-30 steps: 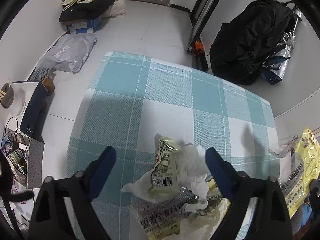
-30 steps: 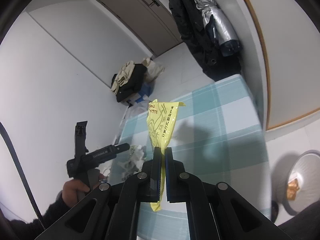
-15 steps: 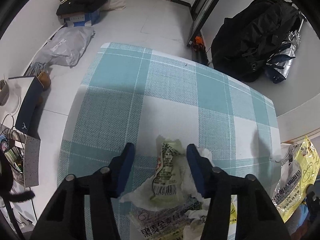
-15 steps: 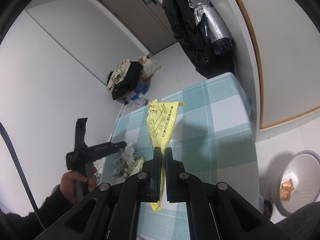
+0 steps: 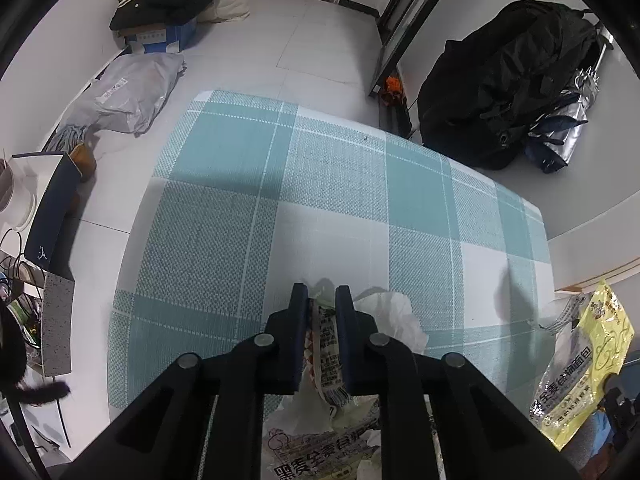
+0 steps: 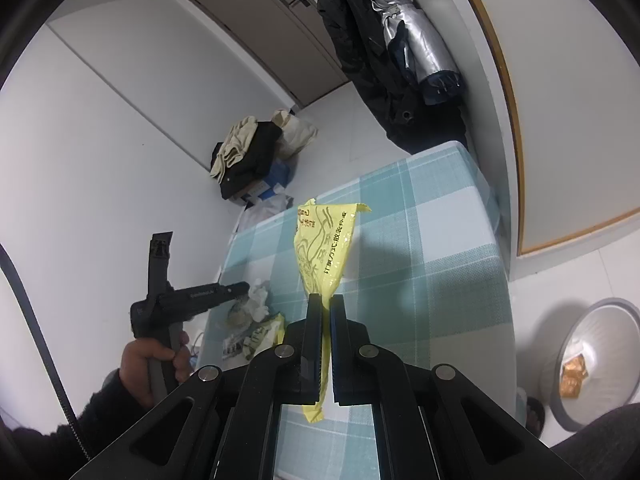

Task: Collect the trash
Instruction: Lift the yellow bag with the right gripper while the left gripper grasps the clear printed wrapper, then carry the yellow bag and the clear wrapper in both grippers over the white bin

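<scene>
The tablecloth [image 5: 248,208] is woven matt cloth. On it lie crinkled glossy plastic wrappers [image 5: 326,336] and soft crumpled tissue [image 5: 394,316].

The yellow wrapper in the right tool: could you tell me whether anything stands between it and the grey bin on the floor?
Nothing visible does. The yellow wrapper is held above the checked table, and the grey bin sits open on the floor past the table's right edge, with only bare floor between them.

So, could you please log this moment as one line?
left tool: shut on green wrapper | right tool: shut on yellow wrapper, lifted | bin: on floor
</scene>
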The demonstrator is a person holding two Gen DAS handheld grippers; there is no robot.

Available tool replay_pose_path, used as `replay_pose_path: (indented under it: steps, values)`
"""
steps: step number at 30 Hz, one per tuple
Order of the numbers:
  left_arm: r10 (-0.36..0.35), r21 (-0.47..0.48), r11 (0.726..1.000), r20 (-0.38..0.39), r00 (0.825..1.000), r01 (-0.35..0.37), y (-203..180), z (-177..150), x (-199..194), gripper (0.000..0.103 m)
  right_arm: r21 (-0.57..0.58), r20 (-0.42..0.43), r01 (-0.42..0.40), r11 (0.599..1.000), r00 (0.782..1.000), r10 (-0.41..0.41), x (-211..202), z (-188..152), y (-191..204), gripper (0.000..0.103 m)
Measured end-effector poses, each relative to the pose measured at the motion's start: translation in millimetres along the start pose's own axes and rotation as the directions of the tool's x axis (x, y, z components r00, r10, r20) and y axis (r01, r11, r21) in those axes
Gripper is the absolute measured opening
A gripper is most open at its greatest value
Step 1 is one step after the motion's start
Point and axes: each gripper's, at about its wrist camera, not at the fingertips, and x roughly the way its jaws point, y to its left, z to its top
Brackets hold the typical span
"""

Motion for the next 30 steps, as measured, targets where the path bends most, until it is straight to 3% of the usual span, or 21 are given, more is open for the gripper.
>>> replay_pose_path:
  steps: [16, 22, 30]
  values:
    - [-0.066, -0.018, 0.997, 0.085, 0.994, 0.068, -1, 1, -22, 0.006, -0.005, 0.001, -0.001, 1.000, 1.000, 0.001, 2, -4, 8, 0.003]
    - [-0.083, 0.061, 0.995, 0.163, 0.983, 0.074, -13, -3, -49, 0.006, 0.000, -0.002, 0.008, 1.000, 1.000, -0.008, 3, -6, 10, 0.003]
    - [-0.142, 0.083, 0.989, 0.231, 0.962, 0.126, -18, -11, -79, 0.006, -0.017, 0.022, 0.008, 1.000, 1.000, -0.008, -4, -7, 20, 0.003]
